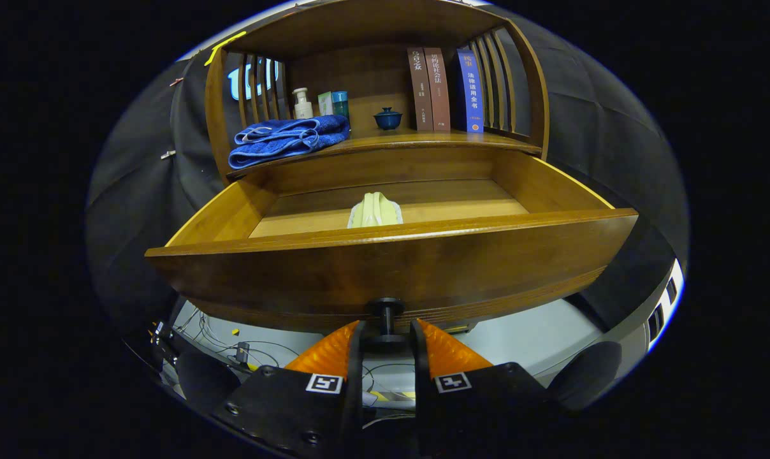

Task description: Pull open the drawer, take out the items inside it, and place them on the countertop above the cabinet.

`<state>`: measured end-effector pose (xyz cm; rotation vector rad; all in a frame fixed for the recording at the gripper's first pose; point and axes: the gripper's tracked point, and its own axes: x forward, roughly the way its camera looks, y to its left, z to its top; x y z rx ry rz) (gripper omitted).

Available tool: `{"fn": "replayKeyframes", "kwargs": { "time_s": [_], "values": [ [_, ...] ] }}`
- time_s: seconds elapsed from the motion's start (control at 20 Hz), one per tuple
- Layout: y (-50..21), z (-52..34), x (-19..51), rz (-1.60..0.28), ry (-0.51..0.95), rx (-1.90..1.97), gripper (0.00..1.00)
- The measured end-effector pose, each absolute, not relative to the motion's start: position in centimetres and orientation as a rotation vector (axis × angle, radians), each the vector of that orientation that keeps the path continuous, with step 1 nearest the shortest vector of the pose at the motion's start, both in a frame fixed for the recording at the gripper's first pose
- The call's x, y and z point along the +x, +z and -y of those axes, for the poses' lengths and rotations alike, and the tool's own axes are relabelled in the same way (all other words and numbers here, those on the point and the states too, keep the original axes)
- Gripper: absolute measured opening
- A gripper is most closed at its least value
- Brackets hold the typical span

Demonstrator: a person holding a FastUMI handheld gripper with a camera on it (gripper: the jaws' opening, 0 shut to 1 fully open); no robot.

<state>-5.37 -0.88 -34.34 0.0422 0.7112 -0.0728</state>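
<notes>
The fingers (pixel 387 331) close narrowly on the knob (pixel 386 317) of the drawer (pixel 391 268), which stands pulled out. A pale green item (pixel 375 211) lies inside behind the front edge, open floor either side, the surface (pixel 385 141) above.

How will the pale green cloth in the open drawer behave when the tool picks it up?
The pale green cloth looks soft and folded, so it will probably sag and may unfold. It seems light. The tool is shut on the drawer knob, so it must release first.
</notes>
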Motion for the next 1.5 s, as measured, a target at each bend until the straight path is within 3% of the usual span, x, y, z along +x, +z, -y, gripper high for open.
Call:
{"fn": "replayKeyframes", "kwargs": {
  "time_s": [0.1, 0.2, 0.35, 0.6, 0.9, 1.5],
  "values": [
    [-34.3, 0.7, -5.5, -0.706, -0.07, 0.056, 0.38],
    [-34.2, 0.8, -5.2, -0.679, -0.063, 0.079, 0.46],
    [-32.6, 1.2, -6.2, -0.659, -0.091, 0.051, 1.0],
    [-27.0, 1.0, -6.4, -0.588, -0.093, 0.037, 1.0],
    [-21.0, -0.2, 0.6, -0.532, -0.044, 0.055, 0.99],
    [-29.2, -0.3, 11.9, -0.89, -0.035, 0.068, 0.99]
  ]
}}
